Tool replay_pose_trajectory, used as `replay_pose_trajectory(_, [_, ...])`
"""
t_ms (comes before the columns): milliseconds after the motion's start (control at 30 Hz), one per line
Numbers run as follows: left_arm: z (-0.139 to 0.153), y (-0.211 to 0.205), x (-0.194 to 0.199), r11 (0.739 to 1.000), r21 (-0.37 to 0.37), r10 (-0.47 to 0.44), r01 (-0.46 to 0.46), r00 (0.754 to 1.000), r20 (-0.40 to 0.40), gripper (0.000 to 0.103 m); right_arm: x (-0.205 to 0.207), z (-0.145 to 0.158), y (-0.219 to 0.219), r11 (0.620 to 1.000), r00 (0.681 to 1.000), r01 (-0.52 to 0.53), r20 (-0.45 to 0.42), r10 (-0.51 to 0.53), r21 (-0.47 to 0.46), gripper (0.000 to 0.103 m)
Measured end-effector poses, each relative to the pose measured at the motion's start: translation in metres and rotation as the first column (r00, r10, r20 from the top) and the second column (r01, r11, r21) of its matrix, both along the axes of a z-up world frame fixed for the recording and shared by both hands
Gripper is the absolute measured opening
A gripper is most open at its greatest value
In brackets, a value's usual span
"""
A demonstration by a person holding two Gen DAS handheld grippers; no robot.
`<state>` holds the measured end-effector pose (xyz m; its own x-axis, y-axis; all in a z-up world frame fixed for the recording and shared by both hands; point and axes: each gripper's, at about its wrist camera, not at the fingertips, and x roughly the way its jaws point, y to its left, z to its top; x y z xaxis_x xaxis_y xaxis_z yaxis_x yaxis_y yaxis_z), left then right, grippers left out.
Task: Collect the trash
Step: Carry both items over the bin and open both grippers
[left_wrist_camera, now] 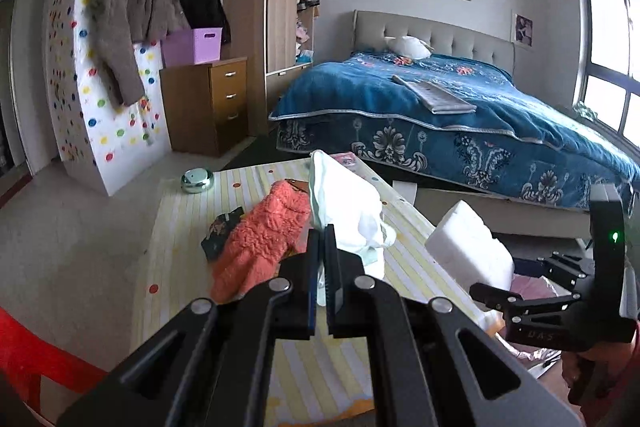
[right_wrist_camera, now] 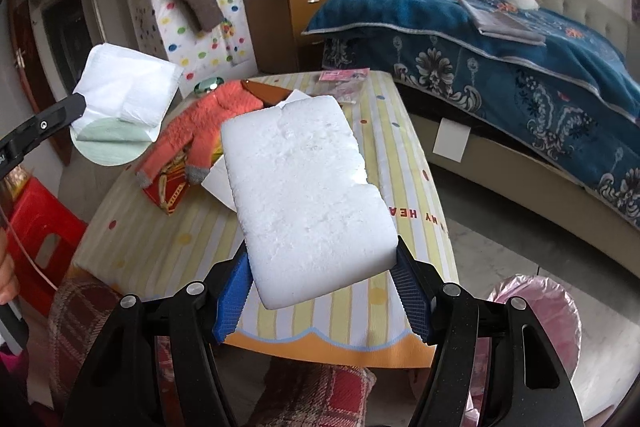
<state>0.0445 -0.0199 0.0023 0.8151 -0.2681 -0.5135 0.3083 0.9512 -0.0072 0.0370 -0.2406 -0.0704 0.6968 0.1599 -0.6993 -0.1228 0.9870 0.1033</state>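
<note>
My left gripper (left_wrist_camera: 322, 241) is shut on a white and pale green wrapper (left_wrist_camera: 344, 203), held up above the striped table (left_wrist_camera: 192, 227). The right wrist view shows that wrapper (right_wrist_camera: 128, 99) hanging from the left gripper (right_wrist_camera: 78, 105) at the left. My right gripper (right_wrist_camera: 322, 263) is shut on a white foam block (right_wrist_camera: 304, 187), its blue pads pressing on both sides. That foam block (left_wrist_camera: 468, 247) also appears at the right of the left wrist view. On the table lie an orange glove (right_wrist_camera: 200, 119), a red packet (right_wrist_camera: 168, 191) under it and a dark wrapper (left_wrist_camera: 218, 231).
A bin lined with a pink bag (right_wrist_camera: 536, 311) stands on the floor right of the table. Pink packets (right_wrist_camera: 344, 77) lie at the table's far end. A silver tin (left_wrist_camera: 197, 181) sits beyond the table, a red stool (right_wrist_camera: 36, 223) at the left, a bed (left_wrist_camera: 460, 119) behind.
</note>
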Motion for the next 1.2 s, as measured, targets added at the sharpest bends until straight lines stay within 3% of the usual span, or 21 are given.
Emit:
replay_pose_trajectory(300, [-0.035, -0.050, -0.012, 0.994, 0.054, -0.092, 0.094, 0.995, -0.049, 0.001, -0.019, -0.005, -0.024, 0.997, 0.997, 0.072, 0.002, -0.072, 0.022, 0.066])
replay_pose_trajectory(600, [-0.051, -0.135, -0.017, 0.960, 0.062, -0.271, 0.274, 0.961, -0.049, 0.001, -0.054, -0.008, -0.089, 0.969, 0.969, 0.246, 0.012, -0.246, 0.016, 0.067])
replay_pose_trajectory(867, [-0.064, -0.219, -0.027, 0.900, 0.079, -0.427, 0.430, 0.903, -0.045, 0.001, -0.092, -0.018, -0.163, 0.895, 0.895, 0.445, -0.002, -0.445, -0.009, 0.068])
replay_pose_trajectory(967, [-0.076, -0.249, -0.027, 0.876, 0.079, -0.471, 0.475, 0.879, -0.070, 0.001, -0.104, -0.032, -0.194, 0.853, 0.853, 0.521, -0.034, -0.521, -0.015, 0.068])
replay_pose_trajectory(1200, [-0.097, -0.299, -0.026, 0.834, 0.094, -0.533, 0.543, 0.839, -0.111, 0.001, -0.115, -0.053, -0.236, 0.806, 0.803, 0.592, -0.080, -0.591, -0.014, 0.069])
